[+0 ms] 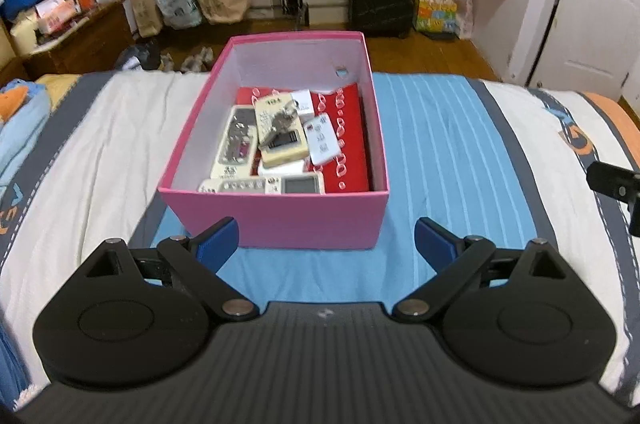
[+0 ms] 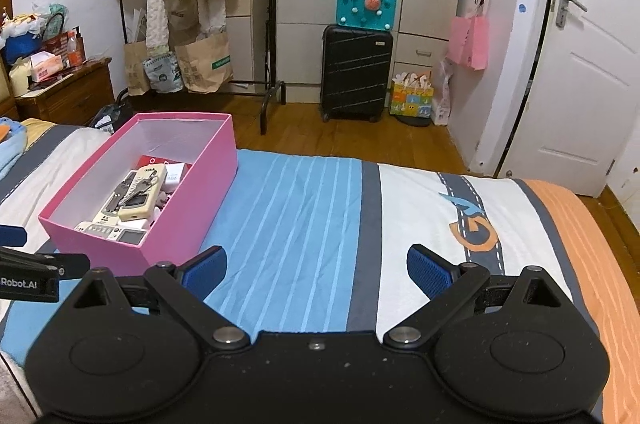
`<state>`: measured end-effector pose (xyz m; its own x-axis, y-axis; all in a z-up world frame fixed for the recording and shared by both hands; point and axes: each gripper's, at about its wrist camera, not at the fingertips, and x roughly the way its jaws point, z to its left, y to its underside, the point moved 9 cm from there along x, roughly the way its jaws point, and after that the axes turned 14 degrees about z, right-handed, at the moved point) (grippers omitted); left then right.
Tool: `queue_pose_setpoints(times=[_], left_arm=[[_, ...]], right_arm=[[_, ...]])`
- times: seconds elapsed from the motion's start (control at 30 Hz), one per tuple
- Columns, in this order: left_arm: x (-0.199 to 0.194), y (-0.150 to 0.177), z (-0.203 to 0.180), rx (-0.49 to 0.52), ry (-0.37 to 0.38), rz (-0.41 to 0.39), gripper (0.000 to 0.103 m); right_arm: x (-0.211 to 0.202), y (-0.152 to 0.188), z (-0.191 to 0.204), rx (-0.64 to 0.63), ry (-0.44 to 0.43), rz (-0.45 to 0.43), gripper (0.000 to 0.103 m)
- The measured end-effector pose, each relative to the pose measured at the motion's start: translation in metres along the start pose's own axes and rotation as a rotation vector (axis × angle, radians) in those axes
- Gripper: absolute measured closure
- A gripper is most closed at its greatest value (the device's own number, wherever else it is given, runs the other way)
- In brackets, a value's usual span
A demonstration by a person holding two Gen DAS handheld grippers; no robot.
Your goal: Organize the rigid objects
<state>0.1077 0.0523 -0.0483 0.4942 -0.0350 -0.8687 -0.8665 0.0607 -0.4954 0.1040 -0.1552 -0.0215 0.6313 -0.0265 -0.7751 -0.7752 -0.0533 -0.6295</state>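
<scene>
both my left tongs [image 1: 326, 244] and right tongs [image 2: 316, 272] gape wide, empty, touching nothing, over the bed [image 2: 304, 208] near the pink box [image 1: 276, 216].

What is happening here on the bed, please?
A person holds two grippers above a bed. Both the left gripper and the right gripper are open and empty. A pink box on the bedspread already holds several remote controls and other small items. Nothing is being gripped now.
</scene>
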Motion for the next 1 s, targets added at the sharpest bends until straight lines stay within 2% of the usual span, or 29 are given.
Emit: queue_pose_setpoints(times=[0.1, 0.47, 0.7, 0.77, 1.0], left_arm=[[0.000, 0.004, 0.001, 0.001, -0.025, -0.043, 0.008], [0.002, 0.008, 0.001, -0.004, -0.018, -0.093, 0.008], [0.001, 0.007, 0.003, -0.012, -0.013, -0.095, 0.007], [0.001, 0.007, 0.004, -0.032, -0.008, -0.103, 0.000], [0.003, 0.006, 0.005, -0.045, -0.009, -0.117, 0.000]], right_arm=[[-0.001, 0.001, 0.001, -0.004, 0.010, -0.025, 0.005], [-0.003, 0.013, 0.001, 0.023, 0.019, -0.067, 0.004], [0.000, 0.013, 0.002, 0.019, 0.022, -0.058, 0.004], [0.000, 0.014, 0.005, 0.010, 0.018, -0.056, 0.004], [0.002, 0.016, 0.004, 0.006, 0.010, -0.044, 0.004]])
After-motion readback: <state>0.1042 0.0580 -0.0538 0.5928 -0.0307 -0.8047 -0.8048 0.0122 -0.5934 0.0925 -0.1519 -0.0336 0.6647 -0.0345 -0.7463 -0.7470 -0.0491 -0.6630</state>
